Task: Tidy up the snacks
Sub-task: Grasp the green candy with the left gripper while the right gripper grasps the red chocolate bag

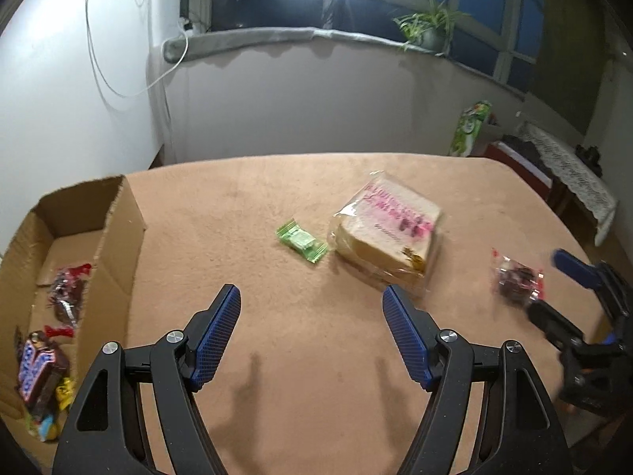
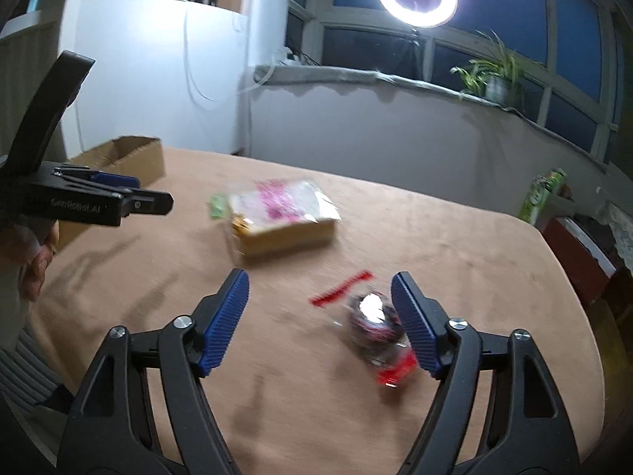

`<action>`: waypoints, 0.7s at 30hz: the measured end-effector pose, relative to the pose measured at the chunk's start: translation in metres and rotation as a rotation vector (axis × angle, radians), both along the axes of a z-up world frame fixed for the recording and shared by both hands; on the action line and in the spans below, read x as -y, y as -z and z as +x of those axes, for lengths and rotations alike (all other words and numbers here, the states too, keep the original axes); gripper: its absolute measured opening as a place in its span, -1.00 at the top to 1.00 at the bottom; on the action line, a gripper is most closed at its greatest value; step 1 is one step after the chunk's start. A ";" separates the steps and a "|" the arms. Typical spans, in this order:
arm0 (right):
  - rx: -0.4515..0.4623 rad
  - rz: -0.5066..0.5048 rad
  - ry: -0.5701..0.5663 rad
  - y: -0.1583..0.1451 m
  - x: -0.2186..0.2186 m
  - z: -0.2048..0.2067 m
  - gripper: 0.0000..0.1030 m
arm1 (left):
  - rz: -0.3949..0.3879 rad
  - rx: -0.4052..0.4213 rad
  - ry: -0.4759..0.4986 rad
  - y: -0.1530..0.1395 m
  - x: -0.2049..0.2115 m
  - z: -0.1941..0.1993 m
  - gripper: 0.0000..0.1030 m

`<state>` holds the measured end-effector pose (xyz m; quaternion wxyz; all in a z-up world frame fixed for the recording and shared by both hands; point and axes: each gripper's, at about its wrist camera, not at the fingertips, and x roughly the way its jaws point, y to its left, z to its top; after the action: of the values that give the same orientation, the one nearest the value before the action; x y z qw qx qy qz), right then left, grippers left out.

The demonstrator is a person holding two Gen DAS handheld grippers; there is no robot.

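Observation:
On the tan table lie a clear-wrapped bread pack with pink print, a small green candy to its left, and a shiny dark packet with red ends. My left gripper hovers open short of the candy and bread, with nothing between its fingers. My right gripper is open around the red-ended packet, which lies close to the right finger. A cardboard box stands at the left.
Inside the box lie a Snickers bar, another red-ended packet and more wrapped sweets. A hand holds the left gripper. Beyond the table's right edge stand a green package and a low bench with a lace cloth.

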<state>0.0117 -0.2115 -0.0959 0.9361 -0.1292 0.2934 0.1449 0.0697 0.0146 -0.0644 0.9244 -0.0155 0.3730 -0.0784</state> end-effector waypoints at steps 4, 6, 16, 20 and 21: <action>-0.054 -0.024 0.020 0.012 0.014 0.012 -0.52 | 0.029 -0.045 -0.043 0.015 0.002 0.021 -0.44; -0.079 -0.026 0.020 0.017 0.019 0.017 -0.52 | 0.059 -0.066 -0.075 0.022 0.002 0.032 -0.44; -0.159 -0.041 -0.021 0.031 0.021 0.041 -0.52 | 0.105 -0.134 -0.065 0.041 0.010 0.072 -0.44; -0.201 -0.031 -0.032 0.036 0.020 0.046 -0.41 | 0.117 -0.137 -0.056 0.041 0.014 0.084 -0.44; -0.209 -0.026 -0.033 0.037 0.021 0.046 -0.27 | 0.118 -0.138 -0.053 0.041 0.014 0.087 -0.44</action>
<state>0.0580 -0.2323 -0.1329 0.8961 -0.1304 0.3891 0.1692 0.1565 0.0007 -0.1053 0.8976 0.0238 0.4392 -0.0303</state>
